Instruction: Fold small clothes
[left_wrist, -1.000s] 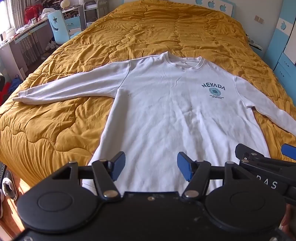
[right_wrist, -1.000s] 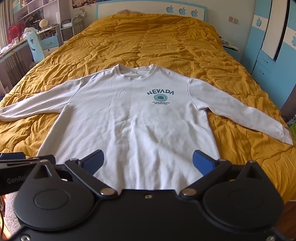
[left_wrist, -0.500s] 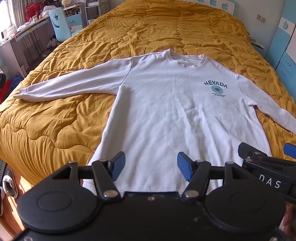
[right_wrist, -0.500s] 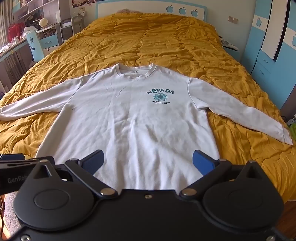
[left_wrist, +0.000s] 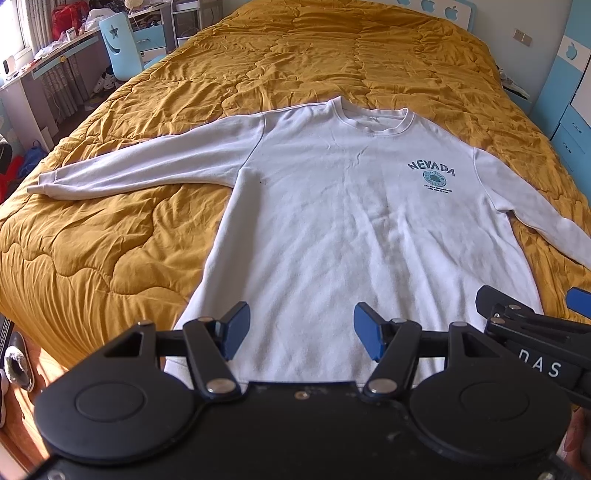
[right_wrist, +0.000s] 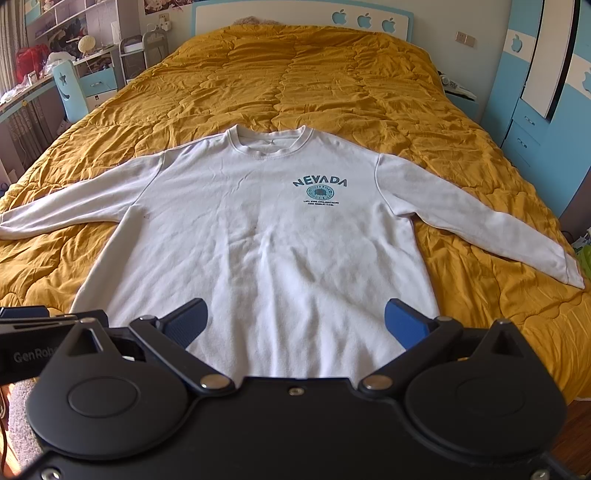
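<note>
A white long-sleeved sweatshirt (left_wrist: 351, 221) with a teal NEVADA print lies flat, front up, on the mustard quilt, both sleeves spread out; it also shows in the right wrist view (right_wrist: 277, 229). My left gripper (left_wrist: 301, 334) is open and empty, held over the hem's left half. My right gripper (right_wrist: 295, 325) is open and empty over the hem's middle. The right gripper shows at the right edge of the left wrist view (left_wrist: 532, 321). The hem's near edge is hidden behind both gripper bodies.
The bed's mustard quilt (left_wrist: 110, 251) reaches its left edge above the wood floor. A desk and a blue chair (left_wrist: 118, 44) stand at the far left. Blue cabinets (right_wrist: 535, 122) stand on the right. The headboard (right_wrist: 303, 18) is at the far end.
The left wrist view has shifted slightly, with the sweatshirt lower in frame. Both grippers stay open and empty; the sweatshirt has not moved.
</note>
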